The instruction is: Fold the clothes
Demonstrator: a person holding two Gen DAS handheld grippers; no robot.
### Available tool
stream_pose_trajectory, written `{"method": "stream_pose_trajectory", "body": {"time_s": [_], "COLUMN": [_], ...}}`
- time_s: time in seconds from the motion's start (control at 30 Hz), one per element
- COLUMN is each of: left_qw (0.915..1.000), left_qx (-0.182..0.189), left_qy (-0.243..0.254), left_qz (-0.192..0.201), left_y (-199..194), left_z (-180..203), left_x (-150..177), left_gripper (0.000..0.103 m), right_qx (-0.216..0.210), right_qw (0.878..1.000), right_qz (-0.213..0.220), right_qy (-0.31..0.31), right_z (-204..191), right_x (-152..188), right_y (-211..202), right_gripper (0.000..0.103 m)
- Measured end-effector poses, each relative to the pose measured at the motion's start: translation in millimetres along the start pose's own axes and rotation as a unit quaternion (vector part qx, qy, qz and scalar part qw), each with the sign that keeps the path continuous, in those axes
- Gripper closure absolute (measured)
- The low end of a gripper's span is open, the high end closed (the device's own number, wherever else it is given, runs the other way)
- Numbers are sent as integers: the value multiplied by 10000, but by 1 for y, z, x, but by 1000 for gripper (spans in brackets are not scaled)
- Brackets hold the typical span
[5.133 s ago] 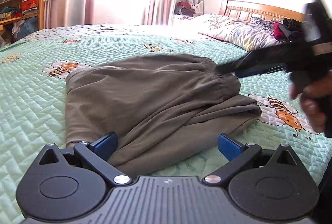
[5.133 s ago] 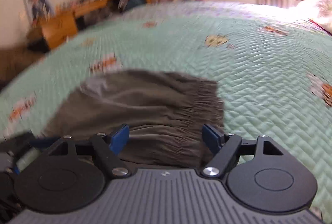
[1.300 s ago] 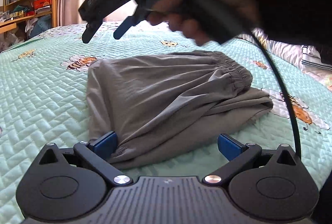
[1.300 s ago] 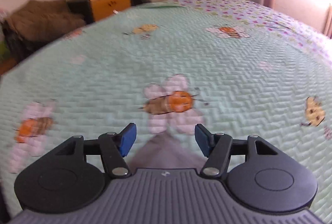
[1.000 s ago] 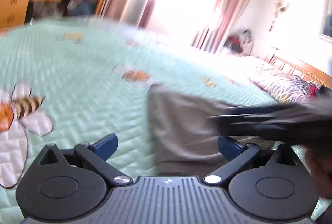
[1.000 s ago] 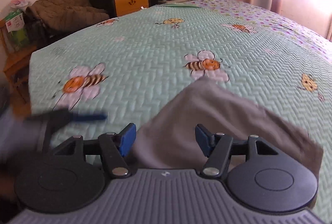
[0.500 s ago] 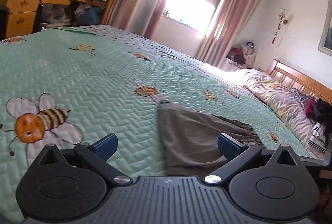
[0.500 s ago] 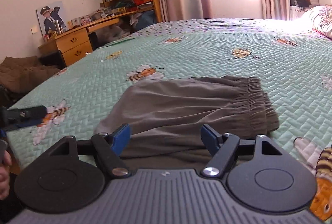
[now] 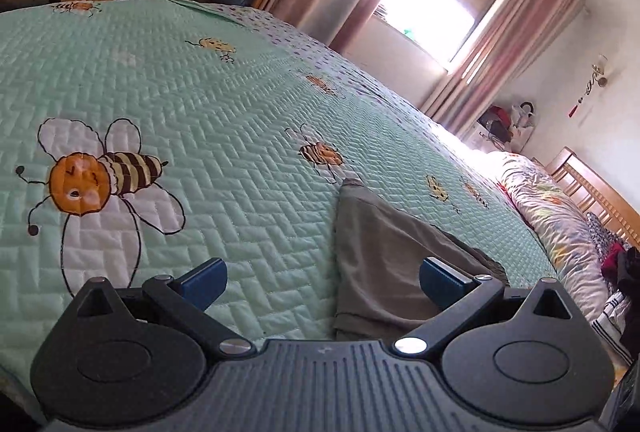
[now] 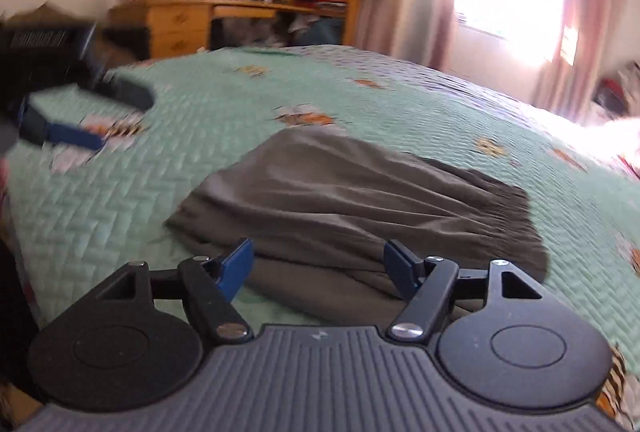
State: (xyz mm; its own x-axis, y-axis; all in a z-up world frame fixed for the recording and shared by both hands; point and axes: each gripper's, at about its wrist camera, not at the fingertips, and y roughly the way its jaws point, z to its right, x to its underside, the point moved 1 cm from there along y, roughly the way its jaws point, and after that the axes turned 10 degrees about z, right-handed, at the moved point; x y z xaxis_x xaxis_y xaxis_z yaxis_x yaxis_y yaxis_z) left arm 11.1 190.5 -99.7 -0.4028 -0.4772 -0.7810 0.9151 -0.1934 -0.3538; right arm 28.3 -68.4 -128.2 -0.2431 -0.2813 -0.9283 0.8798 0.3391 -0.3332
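Olive-grey folded trousers [image 10: 360, 208] lie flat on the mint-green quilt, elastic waistband to the right. My right gripper [image 10: 318, 268] is open, held just above their near edge with nothing between the fingers. In the left wrist view the trousers [image 9: 384, 256] show only as a narrow wedge at lower right. My left gripper [image 9: 322, 278] is open and empty, over bare quilt to the left of the trousers. The left gripper [image 10: 80, 116] also appears blurred at far left in the right wrist view, well away from the garment.
The quilt [image 9: 200, 104] with bee and flower prints covers a wide bed. A patterned pillow [image 9: 552, 208] and a heap of clothes [image 9: 624, 268] lie by the wooden headboard at right. A desk [image 10: 224, 16] and bookshelves stand beyond the bed's far side.
Both grippers have drawn back from the trousers and tilted. The left one swung left so the garment slid to its right edge. The right one moved nearer the trousers' near edge.
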Motion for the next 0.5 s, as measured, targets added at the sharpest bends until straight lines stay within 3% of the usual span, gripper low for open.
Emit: {"method": "stream_pose_trajectory", "body": {"time_s": [0.07, 0.13, 0.17, 0.3, 0.5], "left_qw": [9999, 9994, 9990, 9970, 9957], "left_qx": [29, 106, 145, 318, 311], "left_qy": [-150, -320, -406, -632, -633], "left_qz": [-16, -96, -138, -319, -597], "left_y": [-1, 2, 3, 12, 23], "left_z": [-4, -4, -5, -1, 2], "left_x": [-4, -3, -3, 1, 16], "left_gripper": [1, 1, 1, 1, 1], "right_qx": [64, 128, 160, 362, 861], "right_qw": [9989, 9954, 9928, 9778, 9268], "right_qz": [-6, -12, -15, -5, -281], "right_qy": [-474, -947, -1183, -2062, -3645], "right_z": [-7, -14, -17, -23, 5], "right_x": [1, 2, 3, 6, 31], "right_y": [0, 0, 1, -1, 2], "right_gripper": [42, 67, 72, 73, 73]}}
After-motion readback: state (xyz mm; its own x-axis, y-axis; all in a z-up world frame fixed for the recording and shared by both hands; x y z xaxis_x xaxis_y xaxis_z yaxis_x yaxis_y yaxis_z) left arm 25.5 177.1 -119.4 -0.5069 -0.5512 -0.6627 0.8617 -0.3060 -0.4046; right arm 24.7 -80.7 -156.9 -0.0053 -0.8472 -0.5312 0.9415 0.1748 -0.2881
